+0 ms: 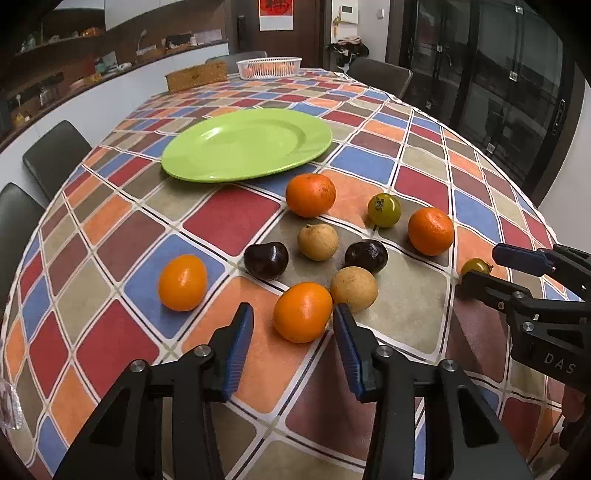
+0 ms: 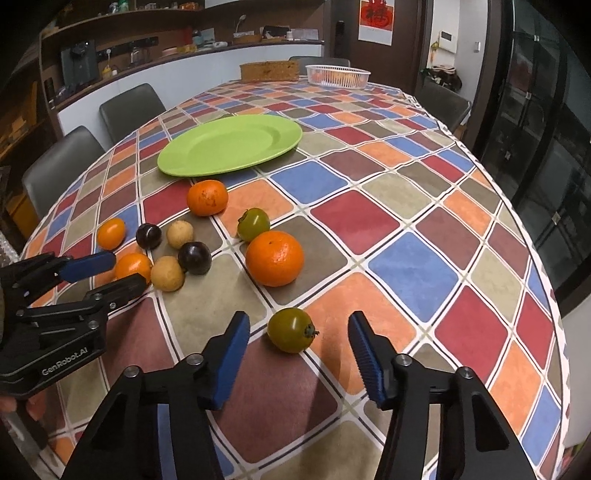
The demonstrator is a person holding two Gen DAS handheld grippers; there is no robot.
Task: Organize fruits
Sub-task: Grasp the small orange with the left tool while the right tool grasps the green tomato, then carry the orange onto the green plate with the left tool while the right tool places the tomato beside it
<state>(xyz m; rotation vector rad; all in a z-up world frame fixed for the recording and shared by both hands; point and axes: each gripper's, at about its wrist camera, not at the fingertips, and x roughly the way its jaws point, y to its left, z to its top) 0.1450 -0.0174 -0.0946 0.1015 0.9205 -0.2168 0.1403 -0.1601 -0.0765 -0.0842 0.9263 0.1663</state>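
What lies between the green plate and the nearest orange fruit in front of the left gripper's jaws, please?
In the left wrist view, a dark plum and a tan round fruit lie between the green plate and that orange fruit.

A home dining room: a long desk (image 2: 369,206) under a bright checkered tablecloth, padded dining chairs (image 2: 129,107) around it, a cluttered kitchen counter and shelves (image 2: 177,48) behind, a red paper hanging (image 2: 376,14) on the wall, dark glass doors (image 1: 491,74) alongside.
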